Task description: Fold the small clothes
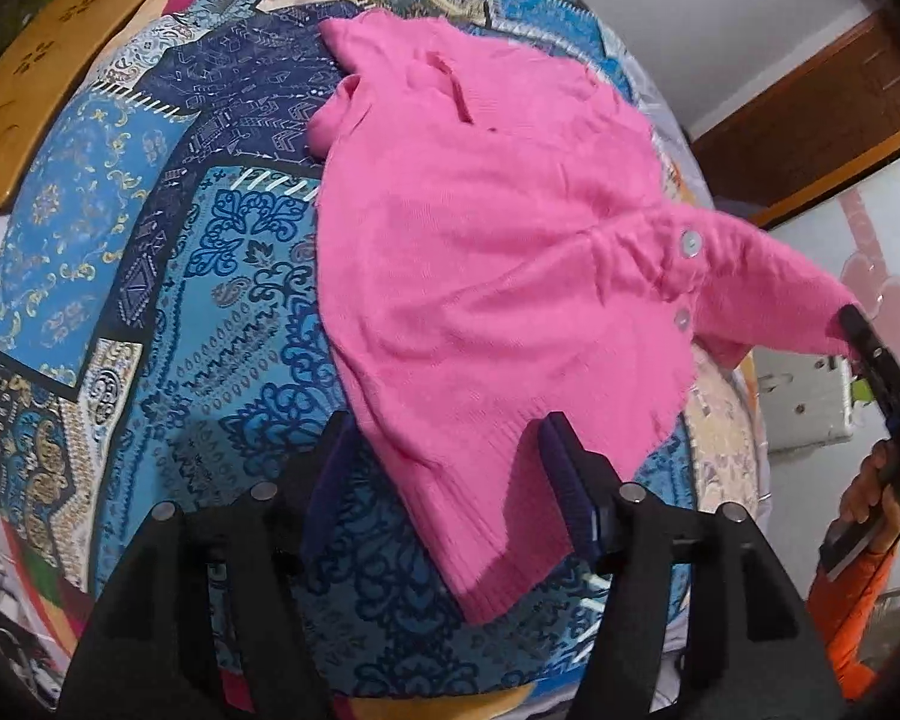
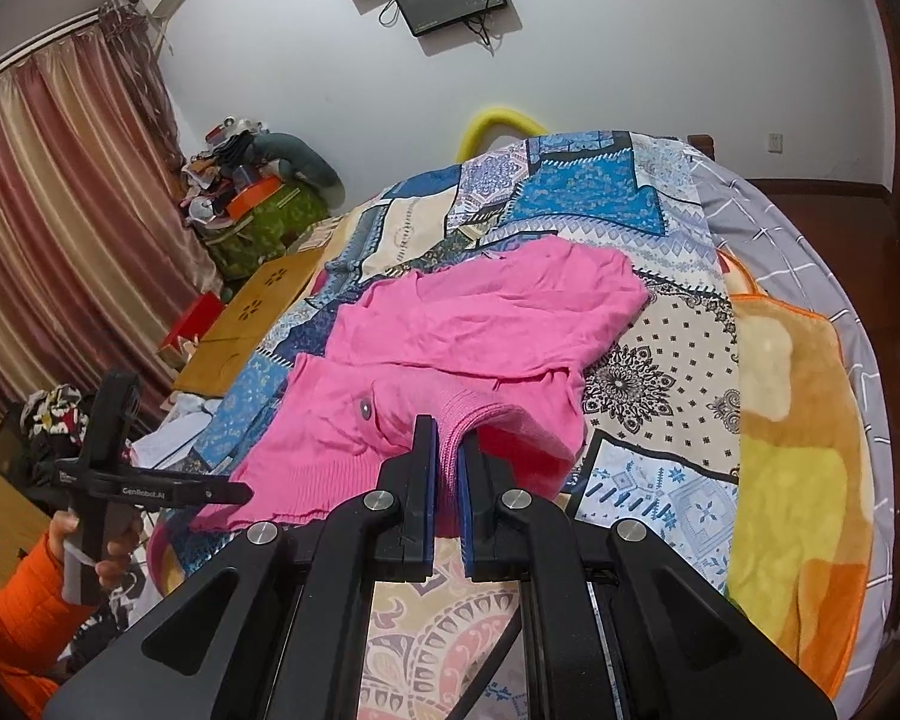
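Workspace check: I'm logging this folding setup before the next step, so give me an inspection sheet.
Surface: bed with a patchwork quilt; an orange-and-yellow blanket lies along one side.
Job's things: pink knit cardigan, spread out, one corner lifted.
Clutter: wooden board beside the bed; piled items in the corner.
Grippers: right tongs shut on the cardigan's ribbed edge; left tongs open, the hem between the fingers, ungripped.
Cables: wires hanging under the wall screens.
Surroundings: curtains, white wall.
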A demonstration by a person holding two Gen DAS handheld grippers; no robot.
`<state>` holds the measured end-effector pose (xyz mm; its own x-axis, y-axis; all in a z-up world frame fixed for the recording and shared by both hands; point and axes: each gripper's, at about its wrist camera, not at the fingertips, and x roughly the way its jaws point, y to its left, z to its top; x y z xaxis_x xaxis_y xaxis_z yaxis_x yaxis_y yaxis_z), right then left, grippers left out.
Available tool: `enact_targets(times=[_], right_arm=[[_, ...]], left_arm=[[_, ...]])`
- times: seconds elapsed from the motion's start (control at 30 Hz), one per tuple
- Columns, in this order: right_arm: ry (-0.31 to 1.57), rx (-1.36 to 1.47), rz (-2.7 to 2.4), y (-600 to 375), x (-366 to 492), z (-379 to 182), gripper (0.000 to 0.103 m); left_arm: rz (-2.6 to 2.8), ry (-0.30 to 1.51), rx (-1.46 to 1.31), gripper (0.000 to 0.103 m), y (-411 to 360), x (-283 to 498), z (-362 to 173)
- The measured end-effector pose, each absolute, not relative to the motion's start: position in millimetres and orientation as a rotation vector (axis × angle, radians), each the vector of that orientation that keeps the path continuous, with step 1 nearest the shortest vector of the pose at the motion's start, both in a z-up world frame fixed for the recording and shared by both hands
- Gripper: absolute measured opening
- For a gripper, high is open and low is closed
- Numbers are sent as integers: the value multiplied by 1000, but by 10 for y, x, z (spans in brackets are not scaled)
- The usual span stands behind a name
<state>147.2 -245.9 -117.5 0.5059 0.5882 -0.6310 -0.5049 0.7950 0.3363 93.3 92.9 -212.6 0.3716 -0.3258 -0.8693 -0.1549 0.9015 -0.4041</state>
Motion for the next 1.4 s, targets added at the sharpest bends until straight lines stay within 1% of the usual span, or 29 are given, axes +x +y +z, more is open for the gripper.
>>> enact_targets(times=[0.07, 0.13, 0.17, 0.2, 0.23, 0.27, 0.3, 0.5, 0.6, 0.93, 1.07, 1.23, 1.4], right_arm=[[806, 117, 661, -2459, 1479, -1190, 5], [806, 121, 661, -2453, 1480, -1201, 5], [807, 122, 661, -2452, 1480, -1204, 5], [807, 121, 662, -2447, 1480, -1208, 5], [806, 119, 662, -2449, 1483, -1208, 6], [805, 120, 661, -2450, 1480, -1209, 6], [801, 119, 661, -2450, 1481, -1204, 6], [766, 133, 656, -2484, 1487, -1132, 5], [743, 135, 654, -2506, 1508, -1055, 5], [628, 141, 659, -2473, 1656, -633, 5], [578, 139, 650, -2415, 1800, -485, 5], [537, 117, 618, -2314, 2070, -378, 5], [551, 108, 573, -2198, 2487, -426, 5]], left_arm=[[-116, 1192, -472, 61, 904, 910, -2151], [-116, 1175, -462, 57, 863, 882, -2157], [-118, 1170, -454, 51, 840, 895, -2159], [-118, 1167, -444, 40, 820, 891, -2154], [-122, 1163, -434, 31, 798, 890, -2144], [-133, 1161, -431, 14, 781, 892, -2136], [-150, 1162, -436, 8, 756, 904, -2129], [-131, 1148, -384, 7, 677, 945, -2041], [-116, 1093, -345, 6, 679, 931, -1857], [-106, 799, -319, 6, 935, 1085, -737], [-83, 726, -301, 6, 1038, 1317, -434], [-43, 712, -298, 6, 1167, 1759, -341], [23, 751, -309, 6, 1371, 2320, -514]])
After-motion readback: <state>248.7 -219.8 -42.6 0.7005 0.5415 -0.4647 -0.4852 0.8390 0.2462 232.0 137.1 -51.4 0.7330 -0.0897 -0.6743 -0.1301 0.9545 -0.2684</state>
